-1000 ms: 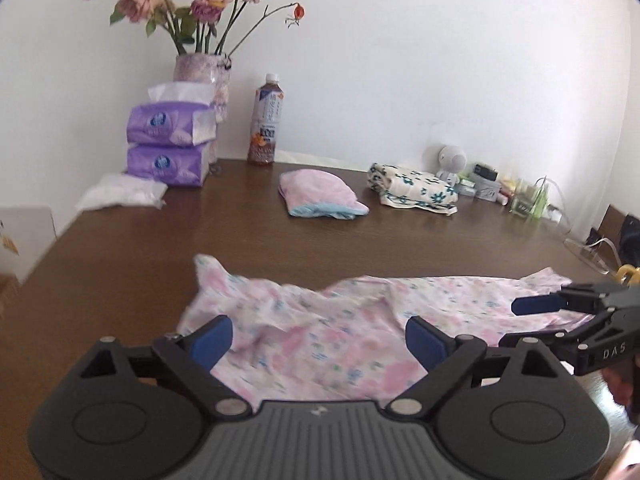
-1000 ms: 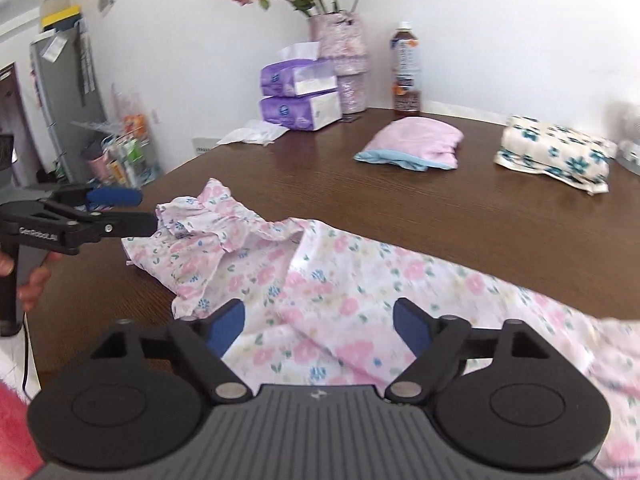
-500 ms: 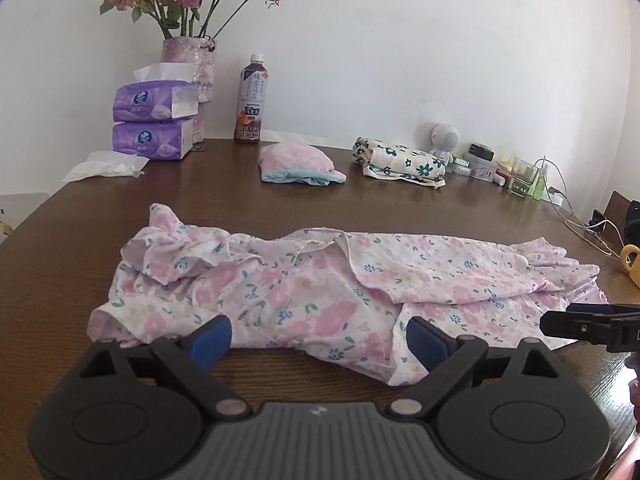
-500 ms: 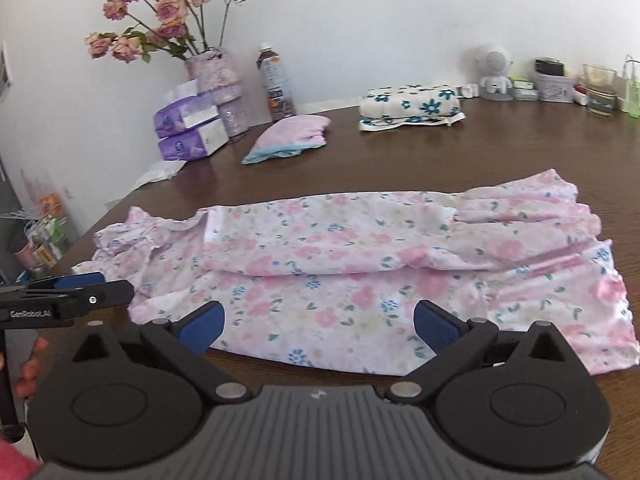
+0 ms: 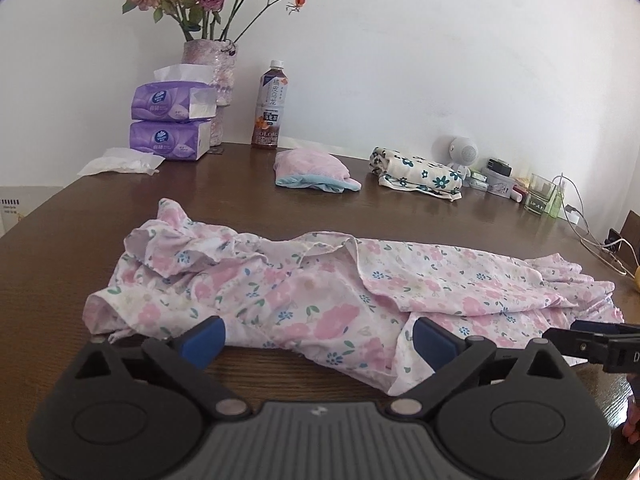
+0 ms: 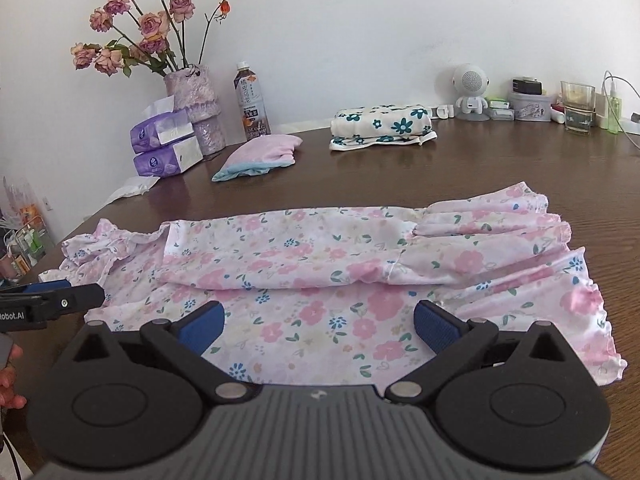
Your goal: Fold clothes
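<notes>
Item: floral garment [image 5: 304, 288], pink print, laid out on the brown table [image 5: 440, 216]; long axis runs left to right across the near edge, far long side already turned over toward the front.

Left end: ruffled sleeve end [image 5: 176, 248], bunched. Left gripper [image 5: 318, 338], fingers spread wide, grasping nothing, sits just in front of the garment's near edge, toward this end.

Right end: gathered hem [image 6: 560, 264], fanned. Right gripper [image 6: 318, 326], fingers likewise spread and empty, faces the near edge; nearer to the hem.

Judgement: each end lies closest to its own-side gripper; cloth lies straight ahead of both.

Background, left to right: tissue packs [image 5: 170, 120], bottle [image 5: 270, 106], folded pink piece [image 5: 314, 168], folded blue-flower piece [image 5: 418, 172].
</notes>
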### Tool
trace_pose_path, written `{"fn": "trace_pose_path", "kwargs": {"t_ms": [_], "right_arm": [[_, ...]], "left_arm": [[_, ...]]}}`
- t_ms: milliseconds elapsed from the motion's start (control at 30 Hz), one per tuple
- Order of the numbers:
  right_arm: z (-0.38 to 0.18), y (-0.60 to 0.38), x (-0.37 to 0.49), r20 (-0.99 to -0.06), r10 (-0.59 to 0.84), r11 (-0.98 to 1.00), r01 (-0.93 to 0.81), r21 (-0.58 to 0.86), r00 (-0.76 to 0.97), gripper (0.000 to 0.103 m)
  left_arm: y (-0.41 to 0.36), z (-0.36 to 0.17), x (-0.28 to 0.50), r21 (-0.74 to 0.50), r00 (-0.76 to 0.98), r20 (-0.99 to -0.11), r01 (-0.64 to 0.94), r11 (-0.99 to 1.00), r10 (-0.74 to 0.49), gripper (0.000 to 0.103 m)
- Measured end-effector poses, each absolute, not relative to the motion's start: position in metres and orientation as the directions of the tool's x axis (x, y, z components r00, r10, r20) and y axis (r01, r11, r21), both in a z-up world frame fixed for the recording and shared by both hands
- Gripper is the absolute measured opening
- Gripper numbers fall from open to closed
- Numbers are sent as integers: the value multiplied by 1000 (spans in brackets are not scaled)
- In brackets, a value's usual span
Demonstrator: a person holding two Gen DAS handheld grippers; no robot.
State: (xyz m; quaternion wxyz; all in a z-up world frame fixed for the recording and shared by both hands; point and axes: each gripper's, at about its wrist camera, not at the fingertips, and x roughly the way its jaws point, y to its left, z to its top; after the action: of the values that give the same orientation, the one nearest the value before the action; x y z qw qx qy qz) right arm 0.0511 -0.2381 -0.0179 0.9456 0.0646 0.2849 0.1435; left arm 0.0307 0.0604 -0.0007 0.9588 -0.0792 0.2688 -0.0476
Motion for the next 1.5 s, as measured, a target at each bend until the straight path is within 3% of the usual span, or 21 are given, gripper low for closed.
{"fn": "trace_pose_path", "kwargs": {"t_ms": [533, 933, 1200, 1500], "right_arm": [[-19, -229, 41, -508, 276, 961, -229, 156, 816, 103], [-19, -225, 41, -516, 265, 964, -231, 130, 814, 103], [-20, -226, 42, -519, 273, 962, -233, 142, 810, 103], [-19, -221, 40, -522, 262, 964, -244, 105, 812, 103]], "left_arm": [[66, -3, 35, -202, 835, -537, 10, 979, -120, 100], [81, 4, 22, -242, 857, -496, 18, 970, -139, 101], [120, 23, 17, -269, 874, -485, -117, 956, -29, 100], [136, 23, 22, -274, 844, -536, -166, 947, -7, 101]]}}
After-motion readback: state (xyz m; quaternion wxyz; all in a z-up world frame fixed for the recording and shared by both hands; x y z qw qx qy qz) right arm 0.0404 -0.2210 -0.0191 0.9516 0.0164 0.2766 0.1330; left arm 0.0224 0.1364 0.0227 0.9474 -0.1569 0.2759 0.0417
